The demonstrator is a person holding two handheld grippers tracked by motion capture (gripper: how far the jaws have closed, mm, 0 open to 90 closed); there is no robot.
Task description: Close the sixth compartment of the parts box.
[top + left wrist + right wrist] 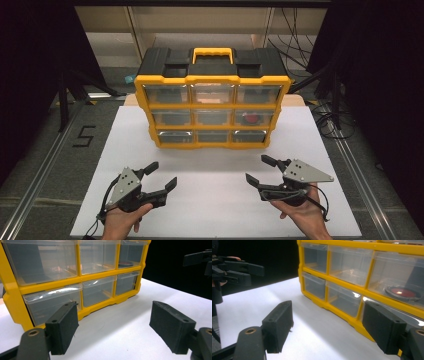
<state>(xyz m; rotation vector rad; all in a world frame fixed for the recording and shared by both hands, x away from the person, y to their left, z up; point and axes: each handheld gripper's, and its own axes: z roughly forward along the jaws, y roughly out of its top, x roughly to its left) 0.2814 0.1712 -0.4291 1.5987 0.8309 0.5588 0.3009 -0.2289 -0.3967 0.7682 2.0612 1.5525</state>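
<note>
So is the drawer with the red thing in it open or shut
Shut. The middle-right drawer sits flush with its neighbours in the yellow organizer, and the red item shows through its clear front.

Yellow-and-black plastic drawer cabinet with nine clear drawers stands upright on the white tabletop board. Left gripper and right gripper, each hand-held, rest near the front edge, jaws apart, nothing between them.

Yellow-black drawer organiser – upright, drawers shut
</note>
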